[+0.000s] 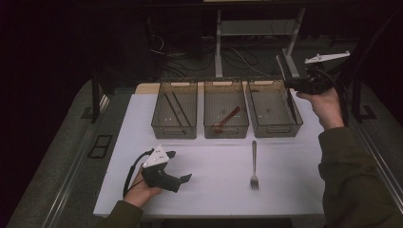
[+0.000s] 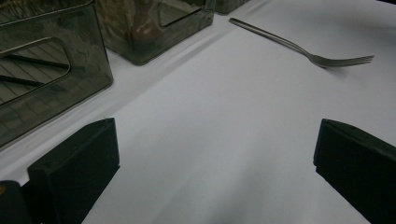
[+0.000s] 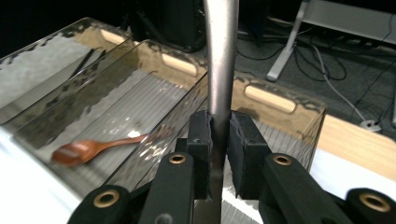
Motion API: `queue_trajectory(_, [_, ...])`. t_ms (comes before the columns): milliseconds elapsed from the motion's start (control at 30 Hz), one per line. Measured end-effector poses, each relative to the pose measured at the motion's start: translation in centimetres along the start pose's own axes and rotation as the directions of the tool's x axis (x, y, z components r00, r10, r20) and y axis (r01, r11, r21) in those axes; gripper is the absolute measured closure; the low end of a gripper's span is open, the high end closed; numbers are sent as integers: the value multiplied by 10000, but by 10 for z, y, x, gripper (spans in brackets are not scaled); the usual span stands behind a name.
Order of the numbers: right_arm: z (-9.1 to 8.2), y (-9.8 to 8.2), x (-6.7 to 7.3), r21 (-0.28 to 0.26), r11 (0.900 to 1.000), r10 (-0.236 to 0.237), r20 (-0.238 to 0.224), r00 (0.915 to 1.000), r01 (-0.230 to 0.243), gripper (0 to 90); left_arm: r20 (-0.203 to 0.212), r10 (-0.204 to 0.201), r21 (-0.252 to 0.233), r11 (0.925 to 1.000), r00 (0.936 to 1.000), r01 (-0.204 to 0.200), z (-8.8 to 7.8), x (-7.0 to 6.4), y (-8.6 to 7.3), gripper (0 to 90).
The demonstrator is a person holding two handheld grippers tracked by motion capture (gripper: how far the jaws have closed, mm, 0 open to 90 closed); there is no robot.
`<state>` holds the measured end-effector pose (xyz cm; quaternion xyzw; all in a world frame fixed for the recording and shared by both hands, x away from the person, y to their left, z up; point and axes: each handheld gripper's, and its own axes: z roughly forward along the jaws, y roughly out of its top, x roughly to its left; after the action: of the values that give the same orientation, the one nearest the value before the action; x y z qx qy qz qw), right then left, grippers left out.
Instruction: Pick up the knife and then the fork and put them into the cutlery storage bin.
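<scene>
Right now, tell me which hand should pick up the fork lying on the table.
Left. The left gripper is open, empty and faces the fork. The right gripper grips a metal utensil over the right bin.

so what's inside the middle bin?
A brown wooden spoon lies in the middle bin, bowl toward the near end. Nothing else shows through its tinted walls; the floor under the spoon is covered.

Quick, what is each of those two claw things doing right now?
Left gripper: open, holding nothing, low over the white table.
Right gripper: shut on a metal utensil, above the right bin.
</scene>
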<state>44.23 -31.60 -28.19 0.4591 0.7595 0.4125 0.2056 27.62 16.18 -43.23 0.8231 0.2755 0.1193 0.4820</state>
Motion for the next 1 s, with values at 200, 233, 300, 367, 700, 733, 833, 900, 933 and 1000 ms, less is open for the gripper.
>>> queue_trajectory(200, [22,4,-10,148,9999,-88,283,9996,84,782,156,-42,9,10000,9999,42,0,0,0,0])
queue_trajectory(233, [26,4,-12,152,9999,-57,285,9996,52,783,155,-63,11,10000,9999,63,0,0,0,0])
queue_trajectory(300, [31,2,-17,149,9998,105,341,9994,-110,783,129,-52,10,10000,9999,52,0,0,0,0])
queue_trajectory(367, [36,0,-21,216,9996,180,387,9991,-189,783,120,-58,-17,10000,9999,58,-1,0,1,0])
queue_trajectory(700, [55,-20,-30,789,9965,223,540,9983,-265,783,227,78,14,10000,9997,-78,1,-1,1,0])
queue_trajectory(733, [56,-21,-31,851,9960,231,532,9983,-276,783,237,68,19,10000,9997,-68,1,-1,1,0])
queue_trajectory(833, [60,-25,-33,1061,9938,258,573,9980,-318,782,239,70,-5,10000,9997,-70,1,-1,1,0])
queue_trajectory(900, [63,-27,-34,1148,9928,289,549,9981,-351,783,257,64,-6,10000,9997,-64,1,-1,1,0])
queue_trajectory(933, [64,-28,-34,1211,9919,300,593,9978,-370,782,273,69,3,10000,9996,-69,1,-2,1,0])
queue_trajectory(1000, [68,-30,-34,1395,9897,257,530,9983,-329,782,318,119,75,9999,9994,-121,1,-2,1,0])
